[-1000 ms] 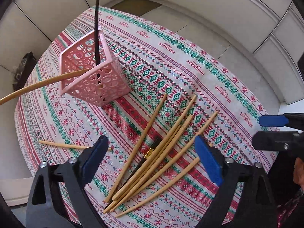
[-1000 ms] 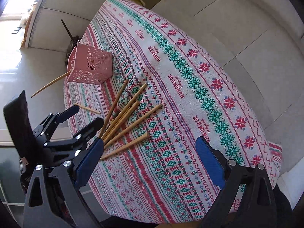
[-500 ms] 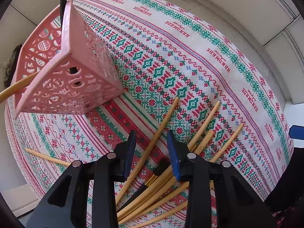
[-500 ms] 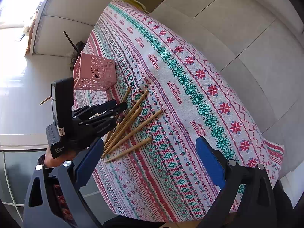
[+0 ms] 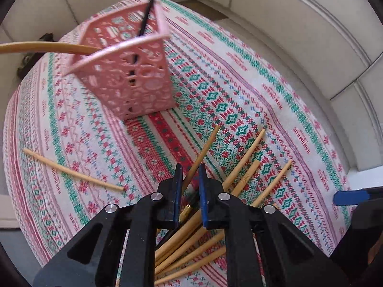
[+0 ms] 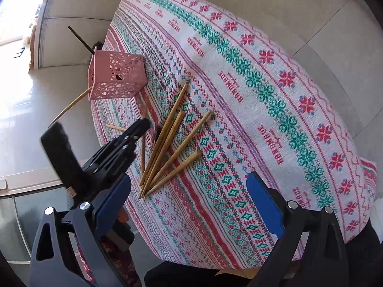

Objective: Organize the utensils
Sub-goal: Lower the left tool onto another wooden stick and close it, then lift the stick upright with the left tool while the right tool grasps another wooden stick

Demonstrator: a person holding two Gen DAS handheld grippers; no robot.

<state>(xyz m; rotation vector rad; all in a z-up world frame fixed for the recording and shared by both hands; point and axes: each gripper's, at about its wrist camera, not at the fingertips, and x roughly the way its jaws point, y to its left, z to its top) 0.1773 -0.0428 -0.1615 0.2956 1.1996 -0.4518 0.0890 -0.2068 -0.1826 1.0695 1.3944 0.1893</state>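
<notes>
My left gripper [image 5: 190,167] points down over the loose pile of bamboo chopsticks [image 5: 244,167] on the patterned tablecloth. Its jaws are closing around the leftmost bamboo chopstick [image 5: 203,153], which runs between the blue pads; a thin gap still shows on its right side. The pink perforated basket [image 5: 134,83] stands behind, holding a black chopstick [image 5: 148,7] and a bamboo one [image 5: 47,47] that leans out. The right wrist view shows the left gripper [image 6: 141,125] at the pile [image 6: 172,143]. My right gripper [image 6: 189,177] hovers open and empty nearer the table's edge.
One bamboo chopstick [image 5: 71,171] lies alone to the left of the pile. A black chopstick with a gold band [image 5: 185,211] is partly buried under the pile. The tablecloth [image 6: 263,83] hangs over the table's rim on all sides, with pale floor tiles [image 5: 287,24] around.
The left gripper came down and forward onto the pile and its jaws went from wide to nearly closed around the leftmost chopstick, whose tip swung left. The right gripper barely moved.
</notes>
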